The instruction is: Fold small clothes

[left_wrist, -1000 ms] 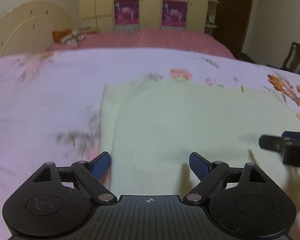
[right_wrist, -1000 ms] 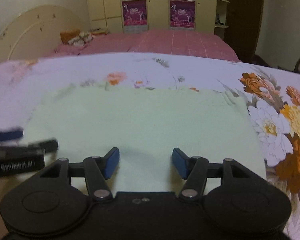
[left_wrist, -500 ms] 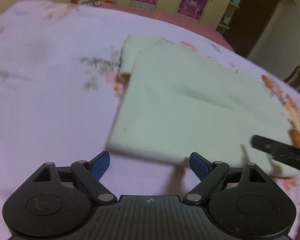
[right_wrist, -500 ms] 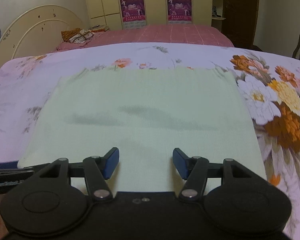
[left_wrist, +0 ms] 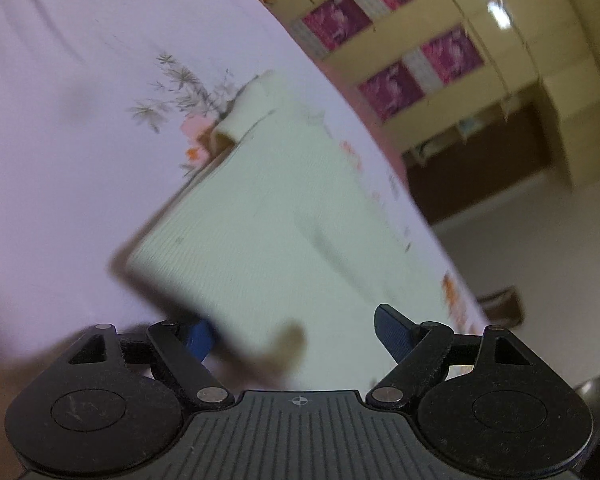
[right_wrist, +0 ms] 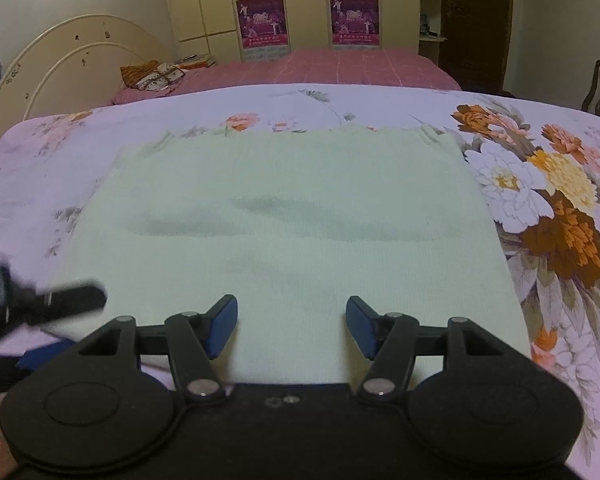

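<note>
My left gripper (left_wrist: 296,334), fingers closing around the garment's (right_wrist: 288,240) seven-o'clock corner on the bed (right_wrist: 540,120); right gripper (right_wrist: 292,326), fingers open above the hem. Pinch every layer before lifting.

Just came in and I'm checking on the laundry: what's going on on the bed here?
A person holding a gripper in each hand is folding a pale green garment that lies flat on the floral bedsheet. The left gripper is at the garment's near left corner, jaws closing with the cloth's edge between them. The right gripper hovers open over the near edge, gripping nothing.
</note>
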